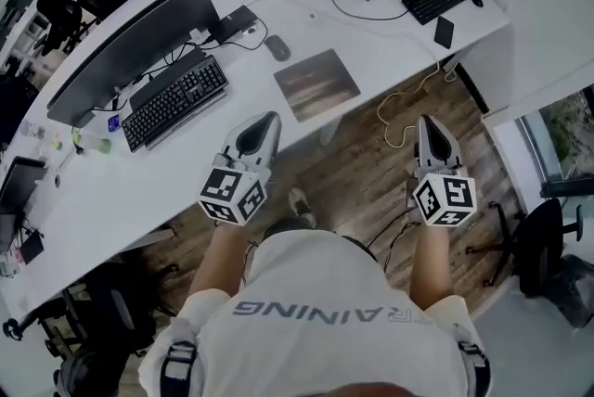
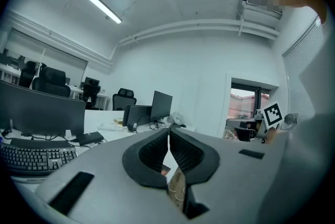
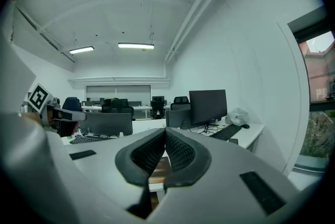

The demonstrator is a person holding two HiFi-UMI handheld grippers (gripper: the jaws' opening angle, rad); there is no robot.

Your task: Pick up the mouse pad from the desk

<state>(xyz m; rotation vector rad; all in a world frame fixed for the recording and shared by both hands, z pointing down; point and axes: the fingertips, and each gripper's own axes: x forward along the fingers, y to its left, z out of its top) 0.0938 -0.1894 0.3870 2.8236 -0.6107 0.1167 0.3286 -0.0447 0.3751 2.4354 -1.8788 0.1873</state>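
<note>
Mouse pad [image 1: 317, 84]: a thin brown rectangle with soft lighter and darker streaks across it. It lies flat on the long white counter [image 1: 111, 191], close to the front edge and turned slightly askew. A small dark mouse [image 1: 277, 47] sits on the counter just beyond the pad's far left corner, not touching it. Further left is a black keyboard [image 1: 174, 101], in front of a wide dark monitor [image 1: 130, 47]. A second black keyboard [image 1: 434, 1] lies at the far right end of the counter among loose cables.

On the near side of the pad, a person holds a pair of tongs in each hand above the wood floor [image 1: 362, 172]. The left tongs [image 1: 271, 119] point towards the pad's near left corner but stay clear of it. Their jaws are pressed together with nothing between them. The right tongs [image 1: 425, 121] hang over the floor, off to the pad's right. They are likewise closed and empty.
</note>
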